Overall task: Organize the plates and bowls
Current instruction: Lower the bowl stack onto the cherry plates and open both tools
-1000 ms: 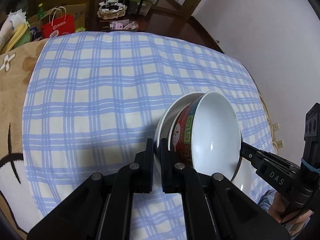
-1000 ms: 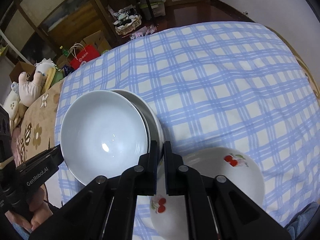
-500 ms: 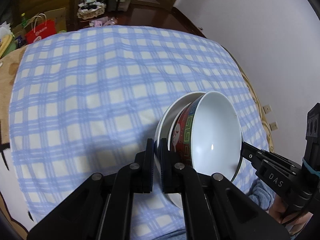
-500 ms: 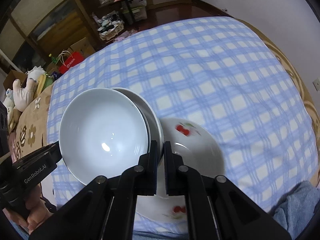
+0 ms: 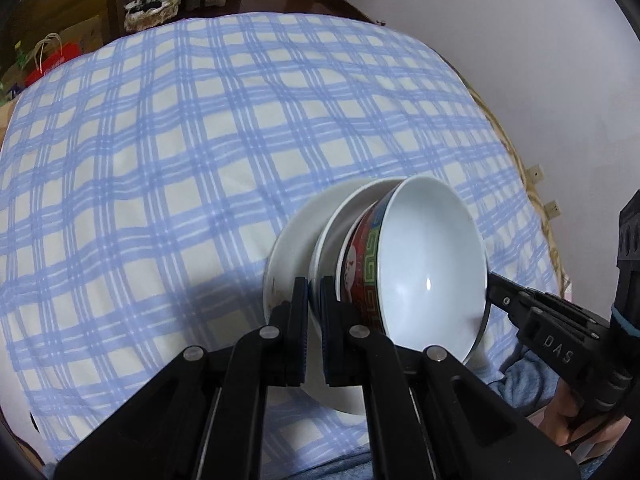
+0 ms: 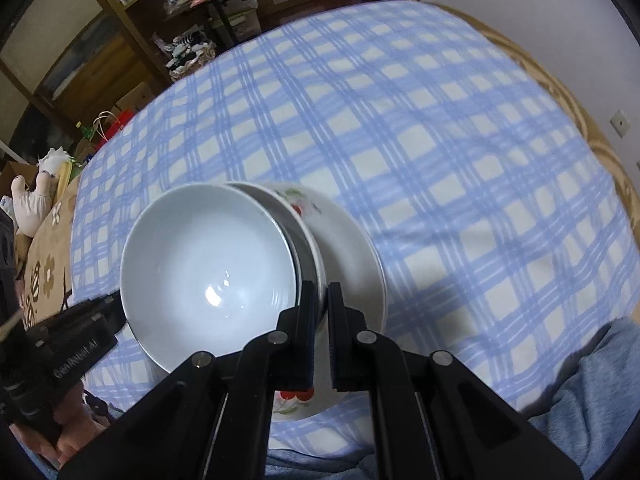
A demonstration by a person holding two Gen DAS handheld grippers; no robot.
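While both grippers pinch a stack of dishes from opposite sides, the stack hangs over a flowered plate on a checked cloth.

Nearest, the left gripper (image 5: 315,300) has its fingers pressed on the rim of a shallow white dish (image 5: 332,232), and the right gripper (image 6: 321,304) clamps the same dish's opposite rim. Nested in that dish sits a red-patterned bowl (image 5: 362,256) with a white inside. Just behind and below lies the flowered plate (image 6: 352,248), flat on the blue-and-white checked cloth (image 6: 440,140). Farther off stand wooden shelves (image 6: 132,12) and a red bag (image 5: 52,66).
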